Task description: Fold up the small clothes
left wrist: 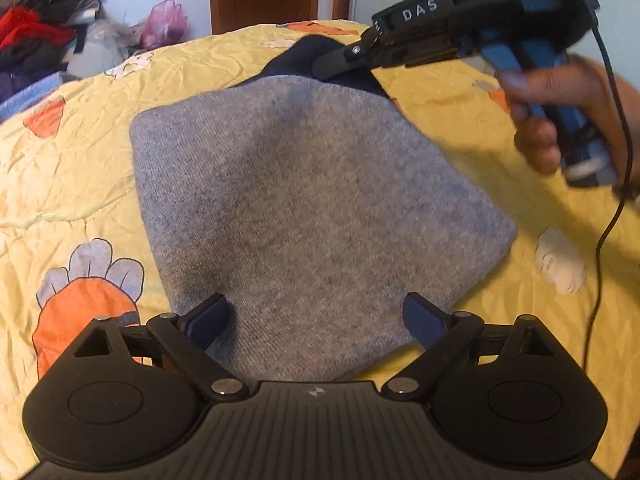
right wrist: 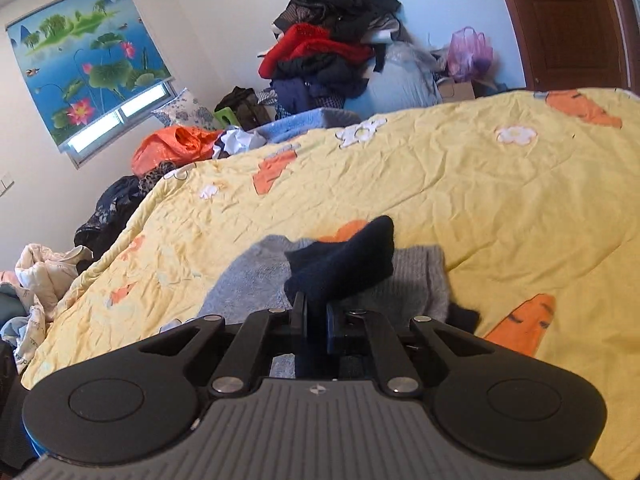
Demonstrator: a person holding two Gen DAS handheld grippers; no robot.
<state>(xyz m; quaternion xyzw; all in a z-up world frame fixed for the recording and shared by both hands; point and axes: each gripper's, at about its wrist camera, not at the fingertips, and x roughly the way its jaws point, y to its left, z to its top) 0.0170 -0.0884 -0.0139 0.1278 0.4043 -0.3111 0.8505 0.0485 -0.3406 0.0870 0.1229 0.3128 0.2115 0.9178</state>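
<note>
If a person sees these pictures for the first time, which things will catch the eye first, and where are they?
First the grey knitted garment, lying folded in the middle of the yellow bedspread with its orange carrot prints. At its far end the right gripper is shut on a dark navy piece of the knit and lifts it, while the left gripper hangs open over the near edge. Behind the bed, a pile of clothes with a red one stands against the wall.

One legible marking found: white capitals "DAS" on the black body of the right gripper (left wrist: pixel 340 65), just behind its fingers, above the far edge of the grey knit garment (left wrist: pixel 304 200). Nothing else readable in either view.
</note>
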